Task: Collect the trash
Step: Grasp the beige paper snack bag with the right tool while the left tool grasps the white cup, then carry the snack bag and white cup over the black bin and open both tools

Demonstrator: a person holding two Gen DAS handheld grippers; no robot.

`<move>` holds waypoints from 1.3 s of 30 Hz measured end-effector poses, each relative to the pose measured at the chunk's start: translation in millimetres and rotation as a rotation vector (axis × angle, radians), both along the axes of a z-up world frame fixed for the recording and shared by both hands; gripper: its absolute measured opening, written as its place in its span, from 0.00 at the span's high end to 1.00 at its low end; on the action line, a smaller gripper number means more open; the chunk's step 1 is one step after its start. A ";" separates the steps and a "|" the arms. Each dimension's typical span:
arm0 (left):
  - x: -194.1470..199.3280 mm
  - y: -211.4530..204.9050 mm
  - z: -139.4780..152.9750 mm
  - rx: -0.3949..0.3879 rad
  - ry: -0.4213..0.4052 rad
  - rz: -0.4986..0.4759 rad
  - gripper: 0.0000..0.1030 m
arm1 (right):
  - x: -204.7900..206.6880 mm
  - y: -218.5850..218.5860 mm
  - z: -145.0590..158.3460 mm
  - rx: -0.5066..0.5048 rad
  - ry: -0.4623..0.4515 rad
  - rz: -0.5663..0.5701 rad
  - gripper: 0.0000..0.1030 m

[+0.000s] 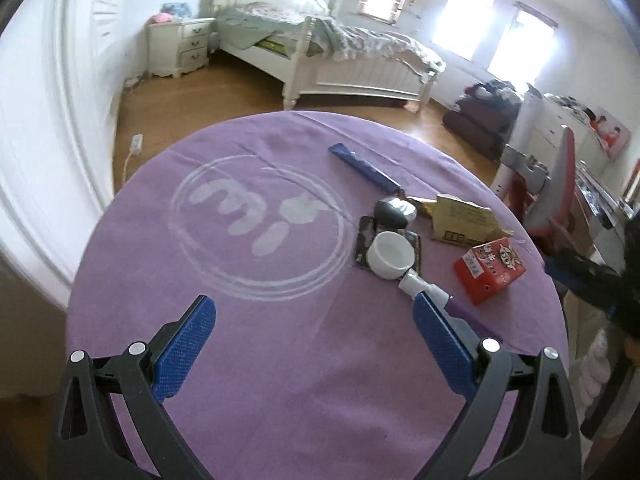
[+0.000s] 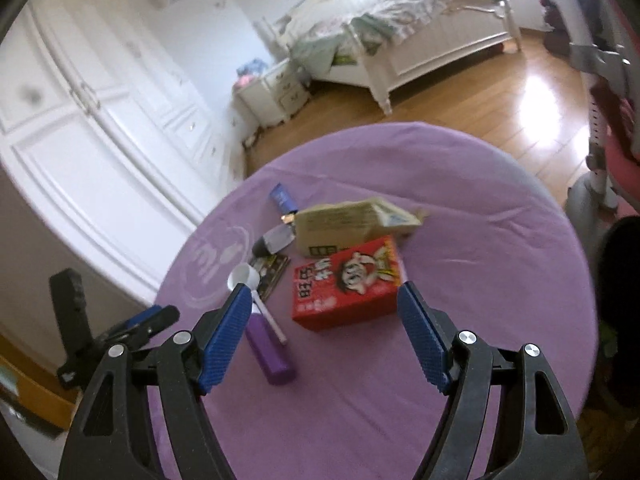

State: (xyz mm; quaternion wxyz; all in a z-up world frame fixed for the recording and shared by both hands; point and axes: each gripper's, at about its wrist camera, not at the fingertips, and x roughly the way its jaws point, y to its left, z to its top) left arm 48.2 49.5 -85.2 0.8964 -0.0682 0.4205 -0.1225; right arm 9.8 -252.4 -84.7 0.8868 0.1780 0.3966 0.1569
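Trash lies on a round table with a purple cloth (image 1: pixel 280 352). A red carton (image 1: pixel 490 270) (image 2: pixel 346 282), a tan flattened carton (image 1: pixel 464 220) (image 2: pixel 344 226), a blue wrapper (image 1: pixel 364 168) (image 2: pixel 283 199), a silver-grey pouch (image 1: pixel 394 210) (image 2: pixel 274 240), a white scoop (image 1: pixel 390 256) (image 2: pixel 242 278) on a dark wrapper (image 2: pixel 274 274), and a purple tube (image 2: pixel 270 354) lie together. My left gripper (image 1: pixel 314 312) is open above the cloth, left of the pile. My right gripper (image 2: pixel 322 300) is open, just short of the red carton.
A white bed (image 1: pixel 332 56) and nightstand (image 1: pixel 180 46) stand beyond the table on a wood floor. A white wardrobe (image 2: pixel 92 120) lines the left wall. A red chair (image 1: pixel 556 192) stands right of the table. The left gripper (image 2: pixel 116 332) shows in the right wrist view.
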 end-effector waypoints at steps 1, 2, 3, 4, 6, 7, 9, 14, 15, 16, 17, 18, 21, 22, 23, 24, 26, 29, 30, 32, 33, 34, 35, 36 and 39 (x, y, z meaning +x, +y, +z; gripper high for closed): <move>5.8 -5.7 -0.8 -0.002 0.005 -0.023 0.05 | 7.7 5.3 0.1 -0.015 0.004 0.006 0.27; 5.8 -7.6 -1.7 -0.007 0.008 -0.038 0.05 | 12.3 9.9 0.9 -0.031 0.006 0.010 0.27; 8.8 -12.5 -2.1 -0.011 0.011 -0.056 0.05 | 20.8 15.5 1.7 -0.062 0.010 0.019 0.27; 10.5 -19.6 -2.5 -0.013 0.013 -0.072 0.05 | 28.6 20.2 1.5 -0.093 0.011 0.029 0.25; 15.8 -34.8 -3.1 -0.013 0.009 -0.108 0.05 | 42.6 30.5 1.8 -0.169 -0.006 0.058 0.19; 19.6 -40.3 -3.5 -0.016 0.009 -0.125 0.05 | 49.4 35.1 1.4 -0.216 -0.014 0.086 0.19; 25.1 -45.7 -6.1 -0.018 0.011 -0.137 0.05 | 64.6 42.3 -1.6 -0.292 -0.012 0.141 0.19; 44.2 -64.1 -13.3 0.068 0.025 -0.139 0.22 | 103.2 59.5 -17.6 -0.494 0.056 0.321 0.19; 47.1 -65.1 -15.5 0.065 0.037 -0.145 0.27 | 111.8 64.5 -22.7 -0.537 0.077 0.381 0.19; 50.8 -66.4 -18.3 0.062 0.051 -0.150 0.28 | 115.3 68.7 -26.2 -0.559 0.088 0.413 0.20; 53.4 -67.5 -20.7 0.068 0.059 -0.151 0.31 | 121.2 73.2 -31.9 -0.596 0.108 0.459 0.24; 55.9 -68.8 -23.4 0.085 0.065 -0.151 0.32 | 124.7 77.2 -37.1 -0.622 0.120 0.482 0.29; 58.5 -69.7 -24.8 0.139 0.048 -0.147 0.47 | 130.7 82.4 -42.0 -0.647 0.129 0.514 0.35; 59.0 -67.6 -25.0 0.151 0.045 -0.141 0.50 | 129.9 82.2 -40.7 -0.638 0.126 0.509 0.38; 57.6 -66.3 -24.3 0.153 0.044 -0.139 0.56 | 128.3 80.6 -37.9 -0.626 0.116 0.496 0.47; 57.6 -63.5 -24.3 0.155 0.042 -0.135 0.62 | 125.9 78.2 -34.5 -0.609 0.107 0.482 0.57; 57.0 -56.2 -24.2 0.133 0.041 -0.130 0.65 | 116.8 77.5 -27.5 -0.579 0.085 0.458 0.67; 53.2 -44.6 -21.1 0.078 0.041 -0.107 0.65 | 104.2 75.1 -17.0 -0.533 0.055 0.421 0.78; 50.0 -42.0 -19.0 0.062 0.034 -0.103 0.65 | 97.9 73.3 -11.8 -0.508 0.039 0.406 0.79; 40.8 -34.6 -10.9 0.028 0.011 -0.092 0.65 | 86.6 69.3 -0.2 -0.441 0.012 0.383 0.90; 36.3 -33.4 -6.4 0.022 -0.002 -0.088 0.65 | 79.5 66.3 7.6 -0.395 -0.005 0.365 0.91; 28.9 -31.4 0.5 0.013 -0.020 -0.084 0.65 | 73.5 63.8 15.0 -0.349 -0.019 0.352 0.91; 25.4 -30.5 5.7 0.003 -0.031 -0.084 0.65 | 68.3 61.6 21.8 -0.304 -0.033 0.342 0.91; 20.5 -30.1 11.4 -0.008 -0.043 -0.085 0.65 | 58.1 61.3 32.4 -0.248 -0.056 0.329 0.90; 4.5 -32.3 32.2 -0.025 -0.092 -0.090 0.65 | 39.2 53.1 54.8 -0.123 -0.114 0.294 0.90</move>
